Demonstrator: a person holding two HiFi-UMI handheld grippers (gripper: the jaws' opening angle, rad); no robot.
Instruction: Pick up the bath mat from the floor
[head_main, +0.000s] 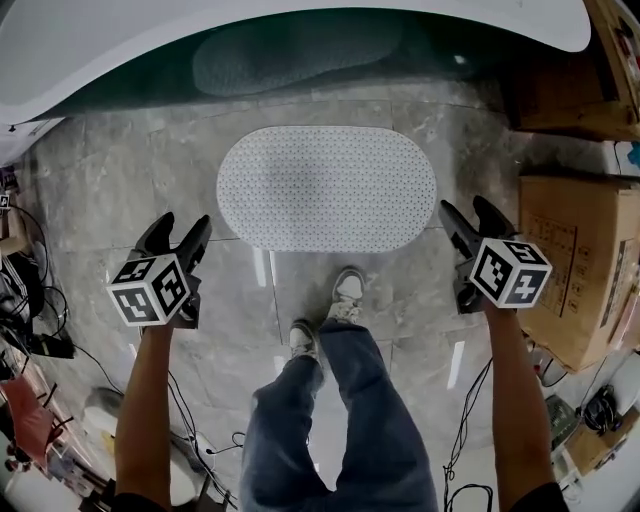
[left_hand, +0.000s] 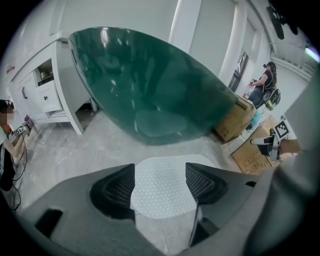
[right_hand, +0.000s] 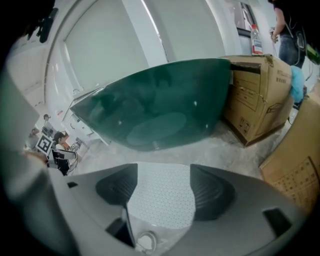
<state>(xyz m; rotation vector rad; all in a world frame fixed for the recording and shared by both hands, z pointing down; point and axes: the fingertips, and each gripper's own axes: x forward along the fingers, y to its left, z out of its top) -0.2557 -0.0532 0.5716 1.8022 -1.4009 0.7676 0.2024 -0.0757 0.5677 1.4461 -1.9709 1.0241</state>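
A white oval bath mat (head_main: 327, 187) with a fine dotted texture lies flat on the grey marble floor in front of the bathtub. My left gripper (head_main: 178, 236) hovers off the mat's lower left, jaws open and empty. My right gripper (head_main: 464, 222) hangs just off the mat's right end, also open and empty. In the left gripper view the bath mat (left_hand: 162, 185) shows between the spread jaws, well below them. In the right gripper view the mat (right_hand: 160, 200) shows the same way. Neither gripper touches it.
A dark green bathtub (head_main: 300, 50) with a white rim stands beyond the mat. Cardboard boxes (head_main: 575, 265) line the right side. The person's feet (head_main: 345, 295) stand just behind the mat. Cables and clutter (head_main: 30, 300) lie at the left. A white cabinet (left_hand: 42, 92) stands far left.
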